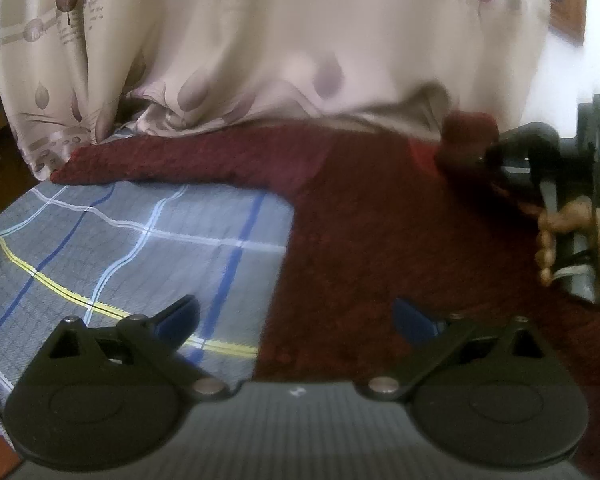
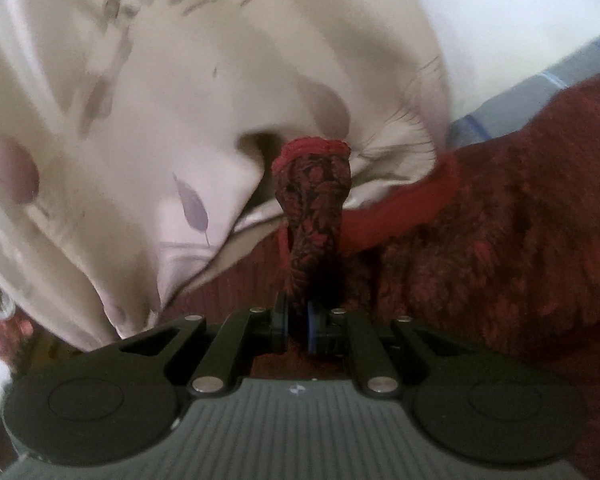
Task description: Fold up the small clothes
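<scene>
My right tool (image 2: 298, 320) pinches the maroon garment's (image 1: 380, 240) corner, seemingly a sleeve; my left tool (image 1: 296, 320) hangs released.

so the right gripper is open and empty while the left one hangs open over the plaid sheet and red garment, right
Not quite. The right gripper is shut on a bunched corner of the red garment, as the right wrist view shows. The rest holds: the left gripper hangs open over the plaid sheet and the garment.

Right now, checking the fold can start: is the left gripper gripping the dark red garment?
No. The left gripper stands open above the dark red garment, nothing between its blue pads.
</scene>
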The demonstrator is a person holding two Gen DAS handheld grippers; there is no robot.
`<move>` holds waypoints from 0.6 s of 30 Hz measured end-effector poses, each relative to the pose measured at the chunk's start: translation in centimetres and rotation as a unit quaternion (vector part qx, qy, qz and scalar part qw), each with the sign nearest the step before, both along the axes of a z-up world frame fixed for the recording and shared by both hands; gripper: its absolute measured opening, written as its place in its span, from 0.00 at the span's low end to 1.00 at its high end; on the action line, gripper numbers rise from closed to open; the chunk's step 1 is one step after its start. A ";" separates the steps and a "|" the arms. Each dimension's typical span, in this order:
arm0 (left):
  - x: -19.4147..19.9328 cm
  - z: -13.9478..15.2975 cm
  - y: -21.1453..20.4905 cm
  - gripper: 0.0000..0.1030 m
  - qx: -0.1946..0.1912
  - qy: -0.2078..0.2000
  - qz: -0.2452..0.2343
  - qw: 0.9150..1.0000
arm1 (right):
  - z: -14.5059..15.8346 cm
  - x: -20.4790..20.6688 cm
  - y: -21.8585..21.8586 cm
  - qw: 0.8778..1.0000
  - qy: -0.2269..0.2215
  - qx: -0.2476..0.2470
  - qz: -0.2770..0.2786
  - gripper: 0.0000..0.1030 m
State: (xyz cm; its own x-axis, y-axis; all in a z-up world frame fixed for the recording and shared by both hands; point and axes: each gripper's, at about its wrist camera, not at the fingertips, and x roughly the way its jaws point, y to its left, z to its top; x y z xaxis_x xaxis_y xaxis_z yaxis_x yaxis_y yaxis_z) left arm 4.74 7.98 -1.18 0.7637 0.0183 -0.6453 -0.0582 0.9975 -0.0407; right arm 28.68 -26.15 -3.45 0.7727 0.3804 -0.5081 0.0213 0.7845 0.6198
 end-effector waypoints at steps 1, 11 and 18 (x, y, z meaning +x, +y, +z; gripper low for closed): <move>0.0 0.0 0.1 1.00 0.000 0.001 0.000 1.000 | 0.0 0.1 0.5 1.000 -0.001 -0.013 0.006 0.13; 1.3 0.1 2.7 1.00 -0.025 0.007 0.012 1.000 | 0.2 0.1 4.1 0.995 -0.014 -0.077 0.068 0.49; 3.1 -0.1 5.2 1.00 -0.033 0.014 0.029 0.999 | -0.3 0.6 5.8 0.991 -0.003 -0.040 0.124 0.66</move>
